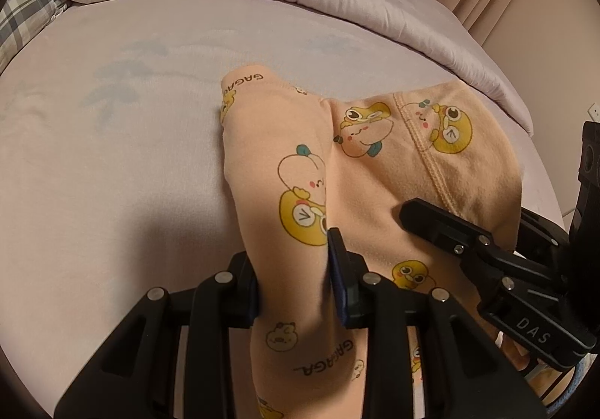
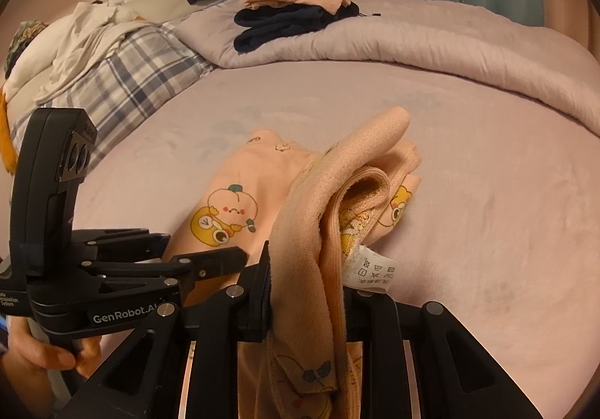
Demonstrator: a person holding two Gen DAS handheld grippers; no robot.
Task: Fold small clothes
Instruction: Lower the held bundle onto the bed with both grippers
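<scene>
**Keeping both edges even for the fold**

My left tongs (image 1: 292, 269) straddle a bunched leg of the peach cartoon-print pants (image 1: 375, 171); the cloth fills the gap and touches both pads, so I read this as a light pinch, though how firmly I cannot tell. My right tongs (image 2: 307, 280) are clamped on a thick gathered layer at the waistband, the care label (image 2: 369, 269) hanging just beside them. Both tools tilt down toward the bed (image 2: 487, 194), side by side. A hand (image 2: 48, 351) grips the left handle.

To fold well, I judge I should hold both edges level and taut, carry them over together and lay them flat on the part lying on the sheet.

Farther off, the quilt (image 2: 412, 36) carries a stack of folded clothes (image 2: 292, 14).
</scene>
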